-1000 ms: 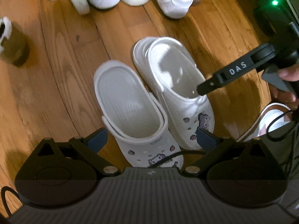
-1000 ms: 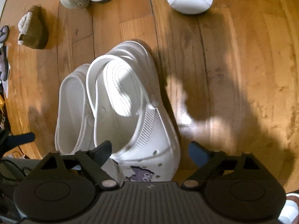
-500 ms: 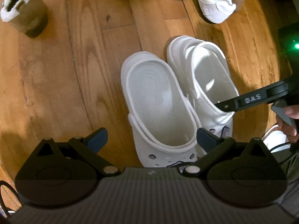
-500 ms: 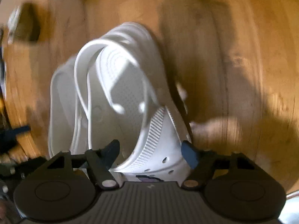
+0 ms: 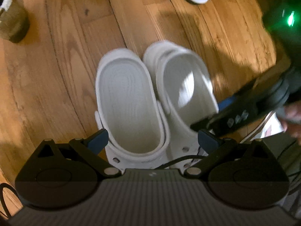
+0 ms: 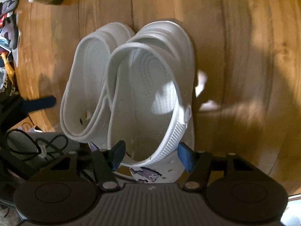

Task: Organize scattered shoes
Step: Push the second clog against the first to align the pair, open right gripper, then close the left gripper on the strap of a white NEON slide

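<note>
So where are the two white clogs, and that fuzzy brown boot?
left clog [image 5: 128, 101], left wrist view, on its footbed.
right clog [image 5: 188, 92], left wrist view, on its footbed.
brown boot [image 5: 13, 24], left wrist view, on its side.

Left tongs [image 5: 152, 140] spread wide apart; right tongs [image 6: 151, 155] narrower, likewise parted.

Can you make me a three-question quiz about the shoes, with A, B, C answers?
1. Where are the clogs?
A. Stacked up
B. Side by side on the wood floor
C. On a shelf

2. What colour are the clogs?
A. Red
B. Black
C. White

3. How is the left gripper?
A. Open, holding nothing
B. Shut on a boot
C. Shut on a sock

Answers:
1. B, their sides meet, heels pointing the same way on the boards.
2. C, both are plain white all over.
3. A, its blue pads stand wide apart above the clogs.
</note>
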Available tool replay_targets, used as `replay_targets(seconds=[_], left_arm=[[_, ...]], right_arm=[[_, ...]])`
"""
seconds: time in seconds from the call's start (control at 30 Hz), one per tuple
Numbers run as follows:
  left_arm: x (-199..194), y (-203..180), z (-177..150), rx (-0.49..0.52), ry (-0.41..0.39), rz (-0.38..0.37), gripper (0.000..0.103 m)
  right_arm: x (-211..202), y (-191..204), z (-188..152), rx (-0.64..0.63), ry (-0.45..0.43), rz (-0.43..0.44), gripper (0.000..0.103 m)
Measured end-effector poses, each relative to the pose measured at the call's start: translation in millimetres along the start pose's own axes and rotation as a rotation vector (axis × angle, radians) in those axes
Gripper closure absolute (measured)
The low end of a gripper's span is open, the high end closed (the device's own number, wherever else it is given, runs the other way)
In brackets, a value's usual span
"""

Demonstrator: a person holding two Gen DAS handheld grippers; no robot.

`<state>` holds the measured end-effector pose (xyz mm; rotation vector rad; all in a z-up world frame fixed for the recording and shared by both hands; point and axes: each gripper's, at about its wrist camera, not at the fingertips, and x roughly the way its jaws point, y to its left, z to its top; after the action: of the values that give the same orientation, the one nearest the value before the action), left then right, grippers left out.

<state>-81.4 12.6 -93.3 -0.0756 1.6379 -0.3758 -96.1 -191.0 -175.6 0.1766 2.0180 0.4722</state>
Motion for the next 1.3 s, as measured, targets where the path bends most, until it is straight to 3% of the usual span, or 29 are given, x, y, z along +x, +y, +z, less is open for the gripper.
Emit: replay_targets(seconds=[0.1,0.2,0.37,0.53,0.63,0.7,0.83,0.93,1.03,1.1,1.13,1.23,1.3], left_arm=[[-13.6,13.5,7.4,-0.019,-0.032,-0.007,0.000],[-32.9,35.2,19.9,-0.088,-0.090,-0.012,0.000],[-64.2,66.0,54.4,-0.234,-0.217,-0.016,0.000],[-74.1,120.4,127.8,-0.378,-0.331,-0.276,0.000],[-68.0,146.7,159.2,-0.505,-0.429,-0.254,0.000],[-60.2,157.8,179.8,-0.573,-0.482,-0.253,0.001],[-27.2,183.2,181.9,-0.830,-0.572,-0.463,0.002],[-7.8,200.4,179.2,-0.978,-0.619,-0.467,0.006],[-4.8,213.8,181.1,-1.034,-0.702,-0.454,0.011],[-6.2,219.9,186.1,-1.036,-0.728,-0.450,0.033],[-6.4,222.8,190.8,-1.037,-0.732,-0.444,0.036],[-3.2,231.4,198.6,-1.085,-0.736,-0.464,0.036],[2.8,235.4,202.6,-1.113,-0.735,-0.489,0.024]], right_arm=[[-17.4,5.1,3.9,-0.036,-0.047,0.007,0.039],[-63.8,9.0,7.3,-0.021,-0.175,0.029,0.030],[-131.7,27.4,6.7,-0.010,-0.394,-0.006,0.029],[-170.3,46.9,7.3,-0.028,-0.538,-0.086,0.028],[-189.9,67.9,15.6,-0.082,-0.611,-0.131,0.026],[-195.2,74.3,22.4,-0.099,-0.622,-0.116,0.025],[-194.2,78.6,32.0,-0.084,-0.604,-0.084,0.025],[-197.6,81.3,32.0,-0.079,-0.625,-0.113,0.025],[-202.9,78.3,25.4,-0.070,-0.643,-0.143,0.025],[-203.2,74.3,22.1,-0.055,-0.646,-0.149,0.025],[-203.0,70.6,20.6,-0.044,-0.646,-0.148,0.025],[-202.2,62.3,15.4,-0.024,-0.648,-0.155,0.025],[-202.4,60.3,12.2,-0.021,-0.647,-0.168,0.025]])
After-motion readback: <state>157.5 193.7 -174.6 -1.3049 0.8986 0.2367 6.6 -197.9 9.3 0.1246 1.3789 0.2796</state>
